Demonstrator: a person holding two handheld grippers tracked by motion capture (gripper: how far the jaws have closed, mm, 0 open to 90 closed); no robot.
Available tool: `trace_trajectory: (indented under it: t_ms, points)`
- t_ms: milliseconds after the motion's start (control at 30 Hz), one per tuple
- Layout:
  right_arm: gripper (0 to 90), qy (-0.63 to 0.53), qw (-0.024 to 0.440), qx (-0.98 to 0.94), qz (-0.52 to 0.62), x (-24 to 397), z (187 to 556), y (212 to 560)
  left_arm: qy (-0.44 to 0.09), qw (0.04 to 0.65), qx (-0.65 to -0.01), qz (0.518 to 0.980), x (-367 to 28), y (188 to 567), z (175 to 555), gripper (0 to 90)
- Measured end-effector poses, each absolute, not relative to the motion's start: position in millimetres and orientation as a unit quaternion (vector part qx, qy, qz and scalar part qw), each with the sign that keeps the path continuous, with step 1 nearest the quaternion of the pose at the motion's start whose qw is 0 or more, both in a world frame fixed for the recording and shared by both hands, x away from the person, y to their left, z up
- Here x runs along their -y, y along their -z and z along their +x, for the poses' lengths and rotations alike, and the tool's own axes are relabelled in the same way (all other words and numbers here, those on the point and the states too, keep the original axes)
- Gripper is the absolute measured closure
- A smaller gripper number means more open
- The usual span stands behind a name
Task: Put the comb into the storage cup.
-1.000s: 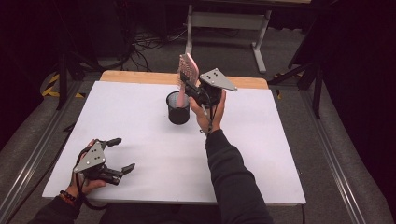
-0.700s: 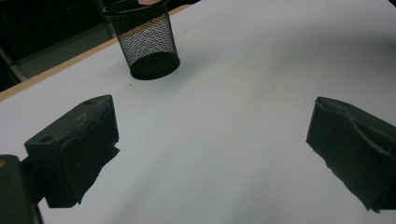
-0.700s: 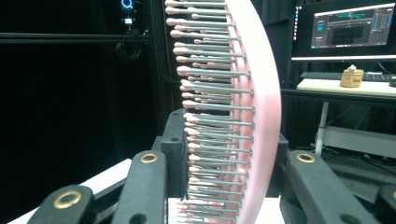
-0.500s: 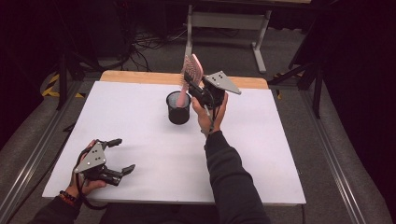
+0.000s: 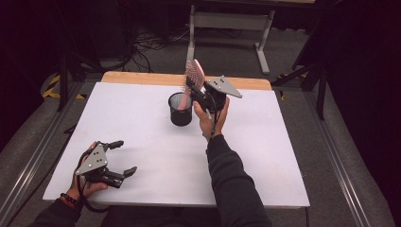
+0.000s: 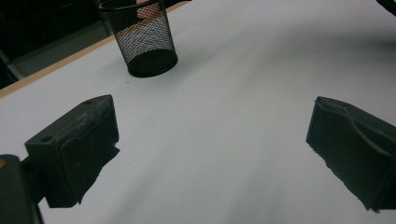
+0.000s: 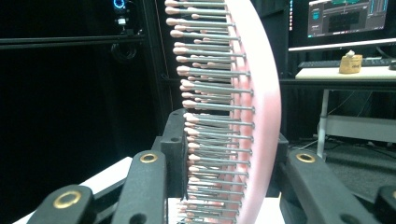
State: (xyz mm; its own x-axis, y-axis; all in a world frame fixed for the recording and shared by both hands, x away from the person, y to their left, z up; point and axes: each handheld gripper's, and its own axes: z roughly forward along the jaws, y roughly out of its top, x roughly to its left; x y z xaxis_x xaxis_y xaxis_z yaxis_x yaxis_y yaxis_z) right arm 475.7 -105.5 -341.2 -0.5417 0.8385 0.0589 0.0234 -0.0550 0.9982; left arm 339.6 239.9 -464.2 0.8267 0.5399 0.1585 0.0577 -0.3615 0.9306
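Right gripper [image 5: 195, 89] clamped on pink hairbrush [image 5: 194, 72], brush held upright in the air just above and beside black mesh cup [image 5: 180, 109] near the table's [image 5: 265, 156] far edge, left gripper [image 5: 120, 157] spread wide, holding nothing, low over the near left corner

No text, label, brand or number can be read anywhere. The monitor [image 7: 348, 21] behind the table shows bright windows in the right gripper view, but their writing is too small and blurred to make out. The tan object [image 7: 350, 63] on the far desk bears a dark mark, also illegible.
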Motion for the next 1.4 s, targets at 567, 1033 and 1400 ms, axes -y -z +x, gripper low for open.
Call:
trace_trajectory:
  t_ms: [567,1033,1400]
  points:
    - [63.7,-0.629,0.304,-0.615,0.365,100,475,360,-0.228,0.529,-0.188,0.796,-239,465,340,3.1]
    - [63.4,-0.622,0.294,-0.622,0.373,101,476,375,-0.228,0.527,-0.189,0.797,-238,465,340,3.0]
    - [63.2,-0.613,0.288,-0.63,0.379,101,478,382,-0.226,0.528,-0.186,0.797,-238,465,340,3.0]
